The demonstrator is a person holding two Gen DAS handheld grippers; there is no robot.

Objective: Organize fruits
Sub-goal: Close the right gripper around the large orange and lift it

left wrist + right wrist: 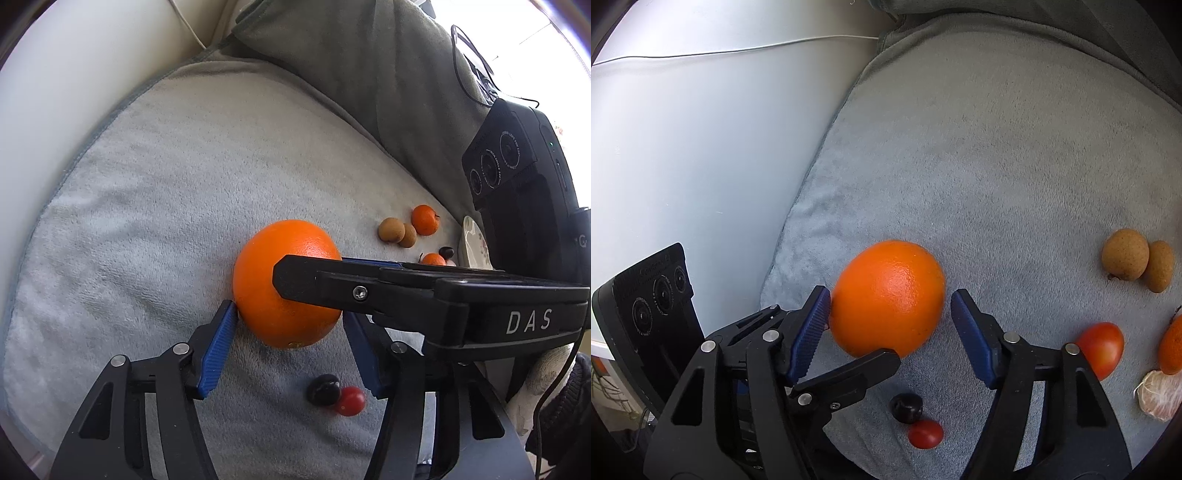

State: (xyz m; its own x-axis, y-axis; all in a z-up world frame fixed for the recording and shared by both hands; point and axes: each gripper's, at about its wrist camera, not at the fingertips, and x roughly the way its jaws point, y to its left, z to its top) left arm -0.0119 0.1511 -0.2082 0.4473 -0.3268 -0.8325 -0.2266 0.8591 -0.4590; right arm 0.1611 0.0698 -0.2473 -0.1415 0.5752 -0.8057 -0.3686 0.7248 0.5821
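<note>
A large orange (266,258) (886,295) rests on a pale grey-blue towel (147,221) (997,166). My left gripper (288,314) straddles its near side, with both blue pad tips touching the peel. My right gripper (890,306) reaches in from the right. Its left pad touches the orange and its right pad (967,332) stands a narrow gap off. In the left wrist view one black finger of the right gripper (317,284) lies across the fruit. In the right wrist view a left gripper finger (849,376) sits under the orange's near edge.
A dark fruit (323,389) and a cherry tomato (351,400) lie just before the orange. Two brown fruits (1124,254), a tomato (1102,349), small tangerines (424,219) and a peeled one (1158,395) lie to the right. A white plate (474,243) stands there; a cushion (351,74) rises behind.
</note>
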